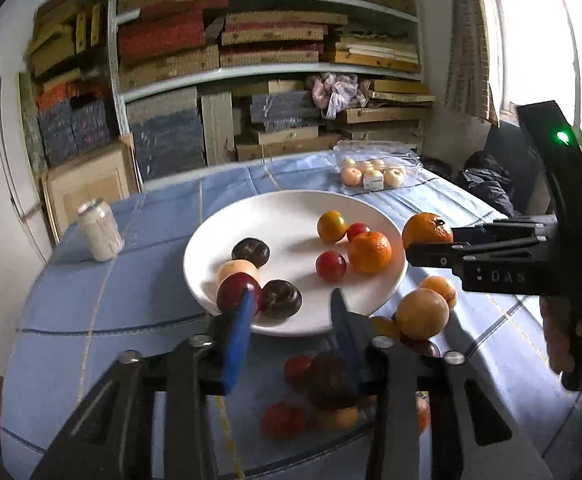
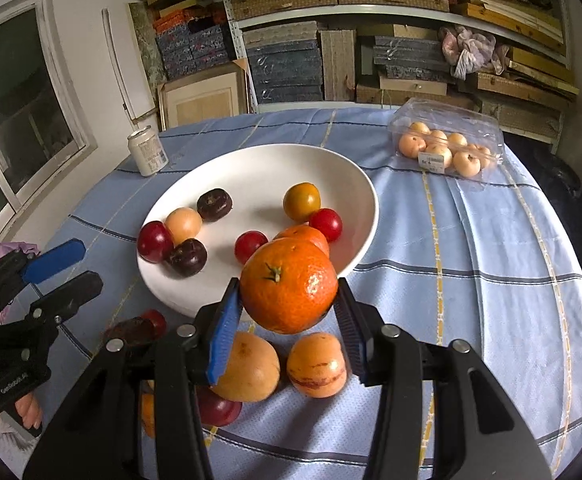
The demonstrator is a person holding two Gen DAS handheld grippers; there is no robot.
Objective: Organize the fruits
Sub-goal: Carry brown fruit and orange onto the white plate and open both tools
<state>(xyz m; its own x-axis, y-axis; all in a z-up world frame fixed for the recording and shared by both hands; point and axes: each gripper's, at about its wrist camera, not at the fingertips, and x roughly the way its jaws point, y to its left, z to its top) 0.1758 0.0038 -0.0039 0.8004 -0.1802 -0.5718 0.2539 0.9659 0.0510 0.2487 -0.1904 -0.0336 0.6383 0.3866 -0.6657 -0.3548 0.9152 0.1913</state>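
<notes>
A white plate (image 1: 275, 216) (image 2: 251, 168) on the blue checked cloth holds several fruits: dark plums, red plums, a pale peach, a yellow-orange fruit and an orange (image 1: 370, 251). My right gripper (image 2: 287, 312) is shut on a large orange (image 2: 289, 285), held above the plate's near right rim; it also shows in the left wrist view (image 1: 427, 231). My left gripper (image 1: 291, 304) is open and empty, low over the plate's near edge. Loose fruits lie on the cloth near me, among them a pale round fruit (image 1: 422, 313) (image 2: 247, 366) and a striped one (image 2: 317, 365).
A clear plastic box of pale fruits (image 1: 375, 172) (image 2: 447, 148) sits at the far right of the table. A white can (image 1: 99, 229) (image 2: 147, 151) stands at the far left. Shelves stacked with boxes stand behind the table. A window is at the right.
</notes>
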